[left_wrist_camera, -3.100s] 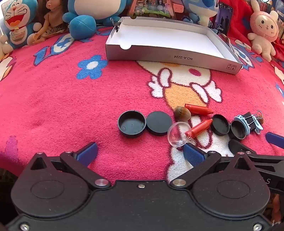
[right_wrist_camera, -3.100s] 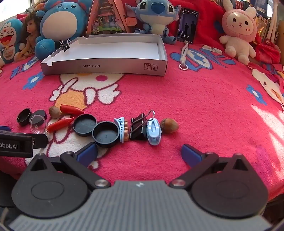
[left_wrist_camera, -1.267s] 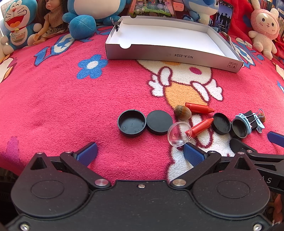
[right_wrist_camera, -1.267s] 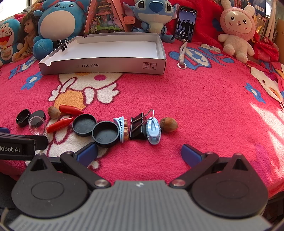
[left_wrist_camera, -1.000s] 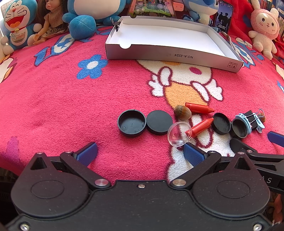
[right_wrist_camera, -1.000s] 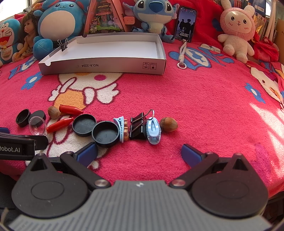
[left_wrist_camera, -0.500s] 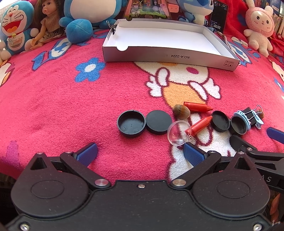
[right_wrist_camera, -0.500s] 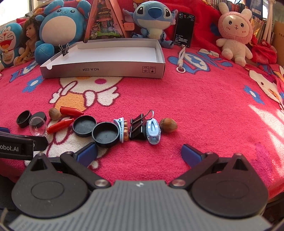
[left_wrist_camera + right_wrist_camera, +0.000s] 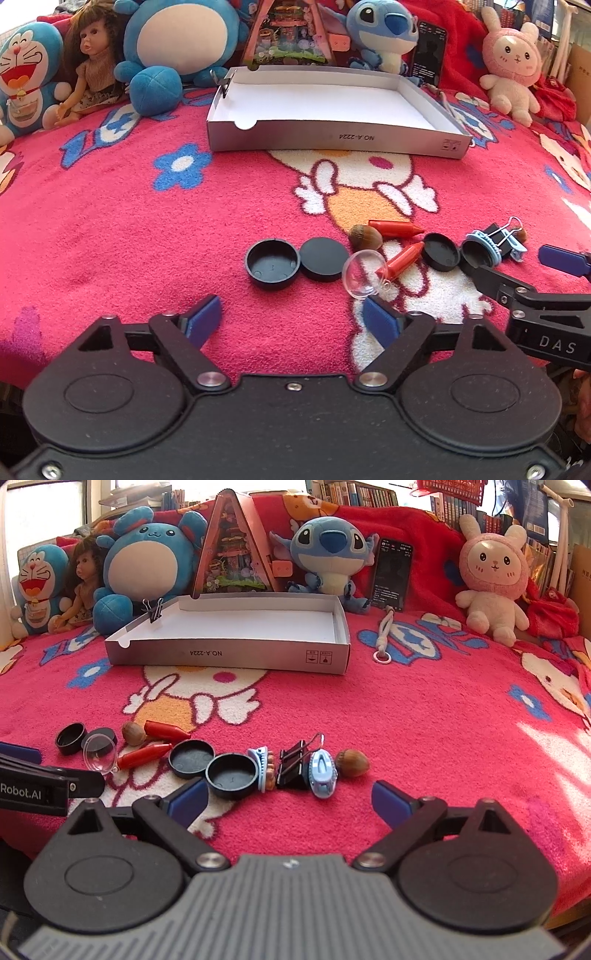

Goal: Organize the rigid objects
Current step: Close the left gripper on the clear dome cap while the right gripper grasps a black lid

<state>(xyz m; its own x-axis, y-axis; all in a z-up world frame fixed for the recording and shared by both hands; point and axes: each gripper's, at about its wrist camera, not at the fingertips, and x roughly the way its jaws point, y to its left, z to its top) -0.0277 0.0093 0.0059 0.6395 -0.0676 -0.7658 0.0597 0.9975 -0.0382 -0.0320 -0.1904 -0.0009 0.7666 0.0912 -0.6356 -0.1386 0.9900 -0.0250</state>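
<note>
On the blanket (image 9: 110, 229): nothing boxed yet
Left hand-held gripper (image 9: 291, 317): jaws just narrowing, empty; black cap (image 9: 272, 263) ahead
Right hand-held gripper (image 9: 290, 799): closing slightly, wide, empty

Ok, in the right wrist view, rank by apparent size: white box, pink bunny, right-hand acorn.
1. White box, largest.
2. Pink bunny, though it sits farther back.
3. Right-hand acorn, smallest despite being nearest.
</note>
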